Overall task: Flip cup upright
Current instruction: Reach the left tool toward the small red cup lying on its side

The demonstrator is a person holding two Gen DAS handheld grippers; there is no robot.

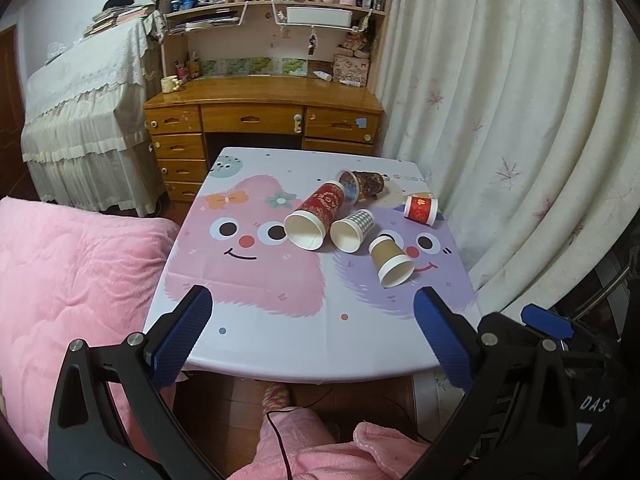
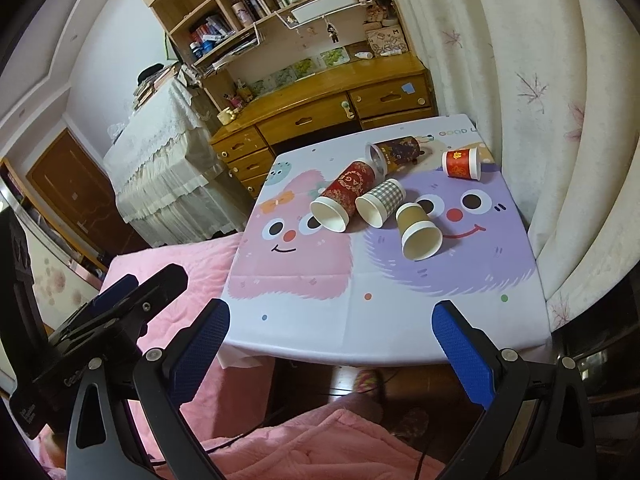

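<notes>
Several paper cups lie on their sides on the cartoon-print table [image 1: 256,320]: a tall red cup [image 1: 316,216] [image 2: 344,194], a checked cup [image 1: 354,230] [image 2: 380,202], a tan cup [image 1: 390,258] [image 2: 418,232], a small red cup [image 1: 420,210] [image 2: 462,164] and a dark patterned cup [image 1: 362,186] [image 2: 396,154] at the back. My left gripper [image 1: 312,336] is open and empty above the table's near edge. My right gripper [image 2: 332,354] is open and empty, also at the near edge, well short of the cups.
A pink blanket [image 1: 68,280] covers a bed left of the table. A wooden desk [image 1: 260,108] with shelves stands behind it. White curtains [image 1: 520,120] hang at the right. The left gripper's body [image 2: 120,312] shows in the right wrist view.
</notes>
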